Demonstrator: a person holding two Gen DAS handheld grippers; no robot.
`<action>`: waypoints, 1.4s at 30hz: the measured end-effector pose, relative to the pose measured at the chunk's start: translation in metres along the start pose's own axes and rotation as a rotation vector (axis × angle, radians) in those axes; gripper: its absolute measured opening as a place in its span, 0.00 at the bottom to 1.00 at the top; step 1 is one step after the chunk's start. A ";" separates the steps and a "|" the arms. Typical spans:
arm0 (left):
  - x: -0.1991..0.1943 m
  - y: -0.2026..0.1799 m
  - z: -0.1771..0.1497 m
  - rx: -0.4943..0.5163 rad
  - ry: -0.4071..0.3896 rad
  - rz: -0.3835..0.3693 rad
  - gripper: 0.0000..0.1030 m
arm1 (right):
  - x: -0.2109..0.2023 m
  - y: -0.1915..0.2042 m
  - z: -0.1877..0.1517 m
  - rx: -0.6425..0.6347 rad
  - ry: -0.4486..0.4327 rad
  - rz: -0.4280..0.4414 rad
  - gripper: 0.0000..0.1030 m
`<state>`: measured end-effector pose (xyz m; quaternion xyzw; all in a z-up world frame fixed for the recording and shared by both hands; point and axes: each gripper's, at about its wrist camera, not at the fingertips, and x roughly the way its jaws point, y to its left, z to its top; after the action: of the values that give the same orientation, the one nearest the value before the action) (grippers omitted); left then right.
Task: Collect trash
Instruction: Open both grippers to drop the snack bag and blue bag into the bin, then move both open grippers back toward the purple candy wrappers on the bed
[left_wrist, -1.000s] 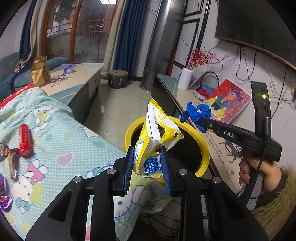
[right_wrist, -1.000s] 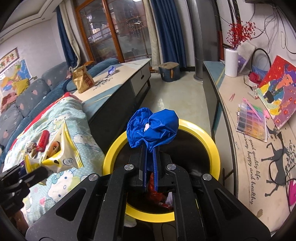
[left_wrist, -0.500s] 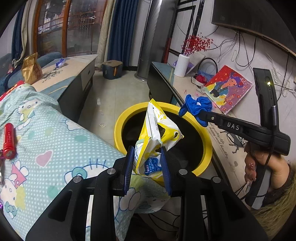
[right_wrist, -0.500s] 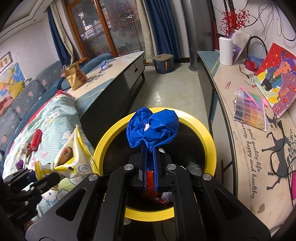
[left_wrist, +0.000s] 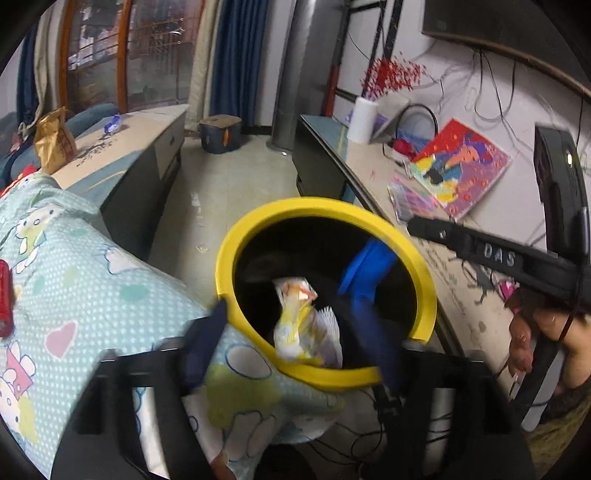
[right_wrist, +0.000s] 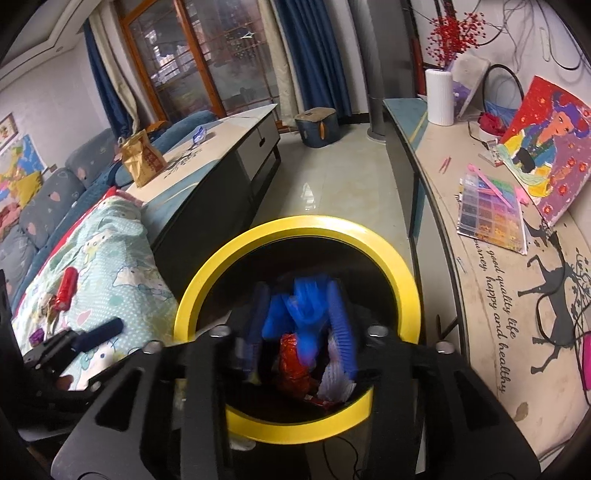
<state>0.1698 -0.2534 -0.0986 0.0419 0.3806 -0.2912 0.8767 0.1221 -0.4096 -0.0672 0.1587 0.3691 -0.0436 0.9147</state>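
My left gripper (left_wrist: 293, 345) hangs over the near rim of the yellow-rimmed bin (left_wrist: 321, 206), its jaws opening wide. The yellow snack bag (left_wrist: 303, 325) is loose between them and dropping into the bin. My right gripper (right_wrist: 299, 325) is over the bin (right_wrist: 295, 225) too, jaws opening, with the crumpled blue wrapper (right_wrist: 303, 306) blurred between the fingers and no pad pressing it. The left wrist view shows that blue wrapper (left_wrist: 365, 266) falling below the right gripper (left_wrist: 413, 226). Red trash (right_wrist: 293, 365) lies in the bin.
A cartoon-print blanket (right_wrist: 110, 251) to the left carries a red tube (right_wrist: 66, 290) and small candy wrappers (right_wrist: 38, 334). The low cabinet (right_wrist: 221, 147) behind holds a brown paper bag (right_wrist: 142, 158). A long shelf (right_wrist: 480, 295) with a painting and a bead tray runs on the right.
Both grippers have opened. The snack bag has left the left jaws and the blue wrapper the right jaws; both are falling into the bin. The left gripper has come closer over the rim.
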 end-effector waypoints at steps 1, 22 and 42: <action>-0.003 0.002 0.001 -0.006 -0.008 0.000 0.79 | -0.001 0.000 0.000 0.003 -0.005 0.000 0.36; -0.115 0.066 -0.002 -0.157 -0.225 0.197 0.94 | -0.045 0.075 0.006 -0.110 -0.123 0.140 0.64; -0.183 0.122 -0.029 -0.262 -0.323 0.368 0.94 | -0.060 0.149 -0.015 -0.231 -0.106 0.290 0.66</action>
<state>0.1186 -0.0560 -0.0108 -0.0503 0.2565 -0.0785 0.9620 0.0980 -0.2657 0.0027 0.1014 0.2962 0.1229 0.9417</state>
